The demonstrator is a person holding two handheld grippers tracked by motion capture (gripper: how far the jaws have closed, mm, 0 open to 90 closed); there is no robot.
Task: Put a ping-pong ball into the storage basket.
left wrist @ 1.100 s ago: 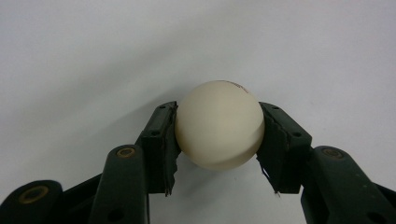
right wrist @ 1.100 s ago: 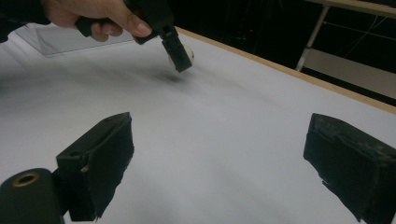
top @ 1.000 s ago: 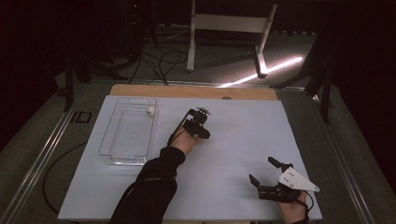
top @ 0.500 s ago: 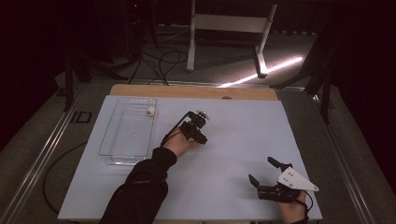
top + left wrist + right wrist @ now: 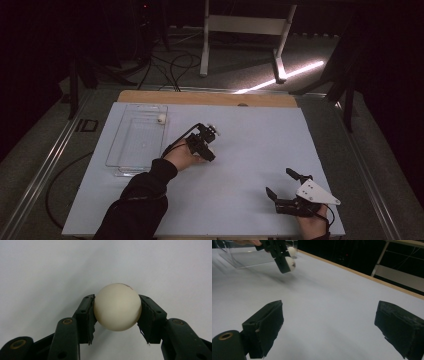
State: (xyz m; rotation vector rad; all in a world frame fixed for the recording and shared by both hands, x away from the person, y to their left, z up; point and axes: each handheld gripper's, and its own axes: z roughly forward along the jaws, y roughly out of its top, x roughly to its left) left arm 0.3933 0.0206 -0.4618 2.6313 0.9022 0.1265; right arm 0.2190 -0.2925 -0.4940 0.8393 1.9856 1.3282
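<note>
Room is sitting dark around a table [image 5: 250, 150] whose white top is glowing evenly. A bright streak of light [image 5: 285, 80] is glaring across the floor behind it. In the left gripper view the ball [image 5: 117, 307] is showing sharp; in the right gripper view the near pads [image 5: 265, 327] are blurring.

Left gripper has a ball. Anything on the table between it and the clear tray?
Nothing visible. The left gripper is shut on the ball, and only bare white table lies between it and the clear tray, which already holds another ball.
</note>
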